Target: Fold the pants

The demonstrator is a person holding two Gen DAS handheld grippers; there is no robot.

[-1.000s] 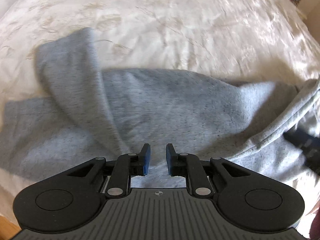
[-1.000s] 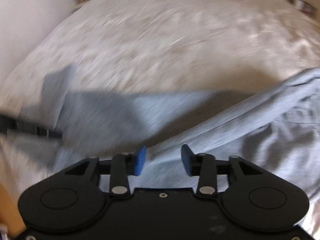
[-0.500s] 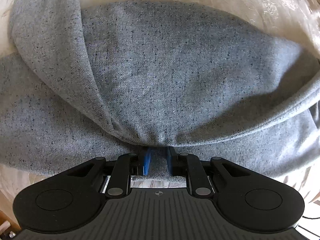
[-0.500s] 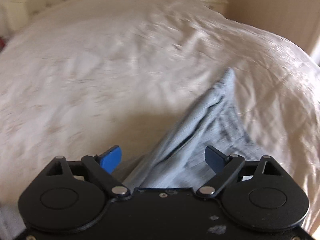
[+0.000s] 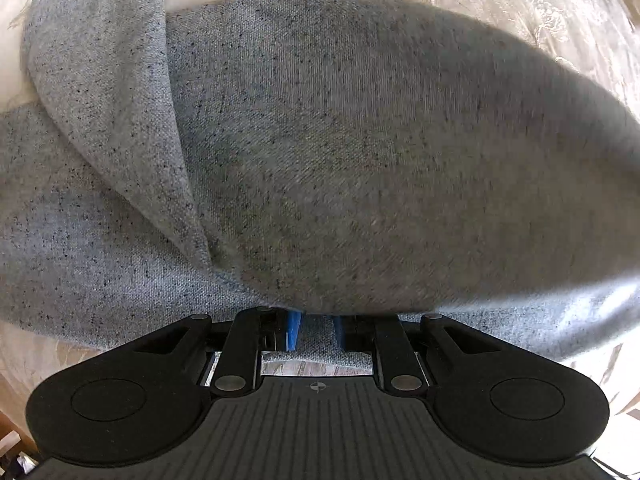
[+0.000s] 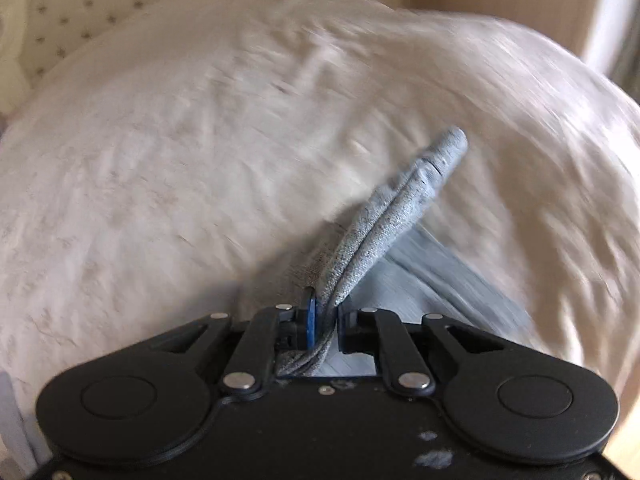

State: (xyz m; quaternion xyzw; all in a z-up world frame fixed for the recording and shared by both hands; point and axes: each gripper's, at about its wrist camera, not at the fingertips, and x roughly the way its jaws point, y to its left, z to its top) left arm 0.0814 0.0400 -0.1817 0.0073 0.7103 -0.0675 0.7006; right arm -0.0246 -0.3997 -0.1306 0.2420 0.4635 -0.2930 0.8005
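Grey speckled pants [image 5: 320, 152] lie bunched on the bed and fill the left wrist view, with one fold draped over the left part. My left gripper [image 5: 316, 330] sits low at their near edge, its blue pads close together with grey fabric between them and a fold hanging over the tips. In the right wrist view my right gripper [image 6: 325, 322] is shut on a bunched edge of the pants [image 6: 400, 208], which sticks up and away from the pads.
A cream patterned bedspread [image 6: 200, 160] covers the bed all around the pants. A padded headboard [image 6: 72, 8] stands at the far left and a wall and nightstand at the far right. The bed's near edge shows at the lower left [image 5: 12, 432].
My right gripper went from wide open to shut on the pants' edge. My left gripper dropped down onto the pants, then pushed a little further in under the fold.
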